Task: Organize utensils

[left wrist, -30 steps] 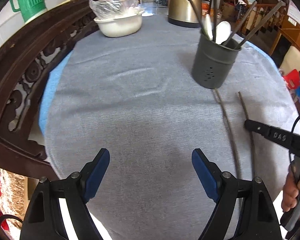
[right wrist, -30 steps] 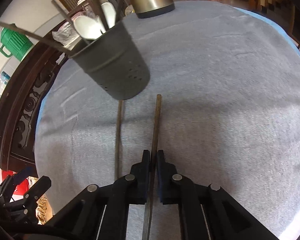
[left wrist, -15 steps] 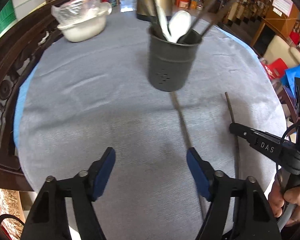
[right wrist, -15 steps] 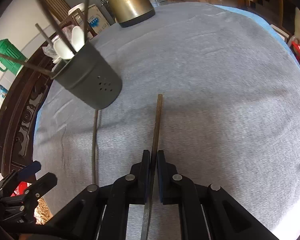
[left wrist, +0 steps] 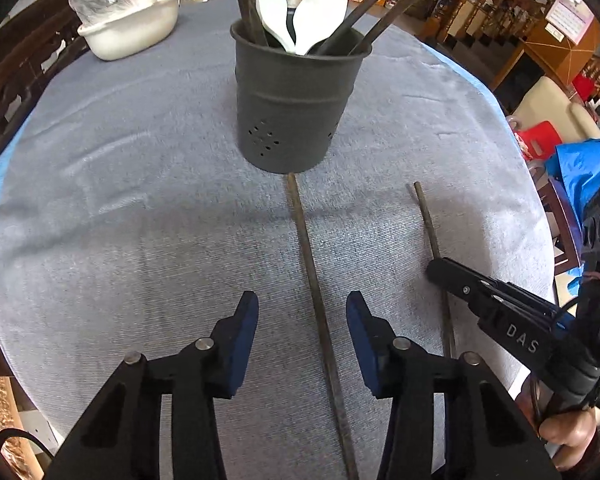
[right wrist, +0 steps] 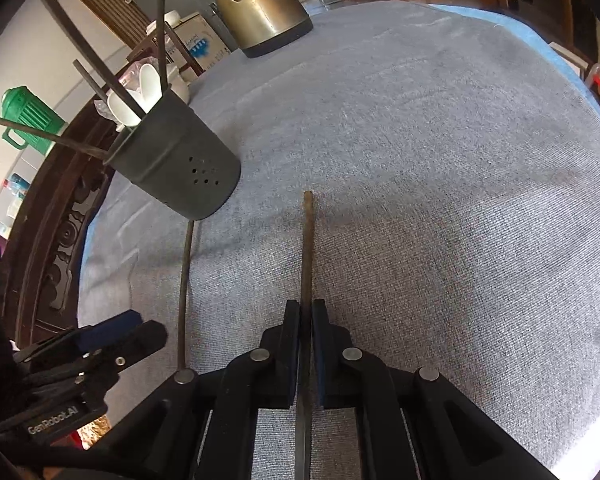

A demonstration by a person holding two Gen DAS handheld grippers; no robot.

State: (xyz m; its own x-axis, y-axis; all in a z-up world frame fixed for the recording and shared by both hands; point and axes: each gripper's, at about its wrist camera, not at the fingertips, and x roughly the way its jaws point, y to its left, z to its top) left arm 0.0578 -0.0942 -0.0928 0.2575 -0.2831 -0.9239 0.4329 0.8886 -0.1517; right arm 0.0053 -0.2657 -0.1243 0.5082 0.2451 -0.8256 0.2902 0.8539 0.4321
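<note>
A dark grey utensil holder point(left wrist: 296, 100) stands on the grey tablecloth, holding white spoons point(left wrist: 300, 12) and several dark chopsticks. One dark chopstick point(left wrist: 312, 280) lies on the cloth from the holder's base toward me, between the blue pads of my open left gripper point(left wrist: 302, 308). My right gripper point(right wrist: 306, 312) is shut on a second chopstick point(right wrist: 307, 248), which points forward along the cloth. That gripper point(left wrist: 436, 270) and chopstick point(left wrist: 426, 212) also show in the left wrist view. The holder point(right wrist: 176, 176) and the first chopstick point(right wrist: 185, 280) show at left in the right wrist view.
A white basin point(left wrist: 128, 28) with a plastic bag sits at the far left. A brass kettle point(right wrist: 260, 12) stands at the back. A carved wooden chair back point(right wrist: 48, 240) lines the table's left edge. A green jug point(right wrist: 28, 120) is beyond it.
My left gripper has moved right and closer to the holder, so its open jaws now straddle the loose chopstick and stand narrower. My right gripper stays shut on its chopstick.
</note>
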